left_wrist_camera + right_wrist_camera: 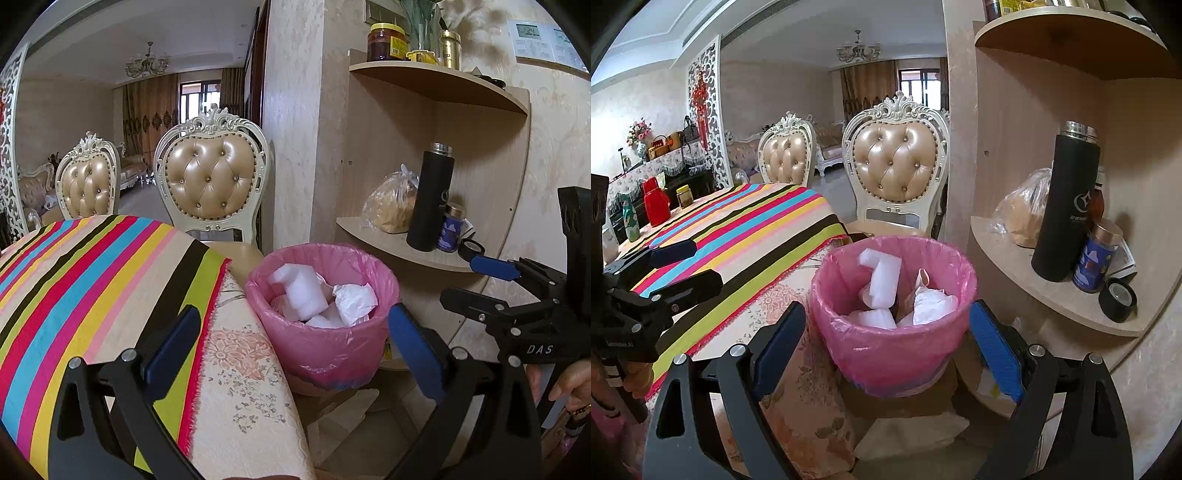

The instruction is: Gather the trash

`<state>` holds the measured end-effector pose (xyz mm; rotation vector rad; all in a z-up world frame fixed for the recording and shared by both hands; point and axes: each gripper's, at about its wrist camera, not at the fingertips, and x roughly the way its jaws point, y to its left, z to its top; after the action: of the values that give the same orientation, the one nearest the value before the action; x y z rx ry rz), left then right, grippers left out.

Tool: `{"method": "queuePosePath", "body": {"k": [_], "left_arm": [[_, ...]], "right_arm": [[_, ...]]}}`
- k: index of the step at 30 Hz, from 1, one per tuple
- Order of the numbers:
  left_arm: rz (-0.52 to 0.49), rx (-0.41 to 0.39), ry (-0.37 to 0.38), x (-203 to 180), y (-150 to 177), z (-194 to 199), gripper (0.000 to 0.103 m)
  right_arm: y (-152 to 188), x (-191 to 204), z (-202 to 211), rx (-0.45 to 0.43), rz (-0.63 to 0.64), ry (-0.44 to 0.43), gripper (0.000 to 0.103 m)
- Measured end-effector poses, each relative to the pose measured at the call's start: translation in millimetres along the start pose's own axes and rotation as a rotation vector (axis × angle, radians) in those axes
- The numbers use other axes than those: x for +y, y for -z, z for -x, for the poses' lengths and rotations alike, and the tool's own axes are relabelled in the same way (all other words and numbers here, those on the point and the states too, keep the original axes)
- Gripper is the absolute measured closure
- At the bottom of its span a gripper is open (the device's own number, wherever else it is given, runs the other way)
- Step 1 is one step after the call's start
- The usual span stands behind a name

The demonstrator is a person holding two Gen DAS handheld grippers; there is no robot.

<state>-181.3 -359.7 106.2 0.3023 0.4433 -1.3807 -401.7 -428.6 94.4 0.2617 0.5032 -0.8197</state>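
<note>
Stood just beside the striped table's (746, 229) corner, the pink-lined bin (894, 332) holding light, crushable foam blocks (882, 277) and soft crumpled paper (934, 306), best pinched gently by an edge, with both left gripper (291, 343) and right gripper (886, 347) spread wide, empty.

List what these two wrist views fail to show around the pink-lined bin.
- Bottom of the pink-lined bin: in both views, foam pieces and crumpled paper cover whatever lies deeper.
- What the bin stands on: left wrist view, cut off by the left gripper; right wrist view, partly hidden by the right gripper.
- Black flask logo text: too small.
</note>
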Motion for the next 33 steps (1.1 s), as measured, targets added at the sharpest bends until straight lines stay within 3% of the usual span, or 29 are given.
{"method": "queuePosePath", "body": {"k": [30,33], "left_arm": [[0.029,0.049,0.044,3,5,-11,0.005],[0.041,0.028,0.007,6,7,-10,0.005]], "right_arm": [[4,3,0,0.007,-0.005,0.0,0.018],[7,5,-1,0.014,-0.004,0.001,0.018]]}}
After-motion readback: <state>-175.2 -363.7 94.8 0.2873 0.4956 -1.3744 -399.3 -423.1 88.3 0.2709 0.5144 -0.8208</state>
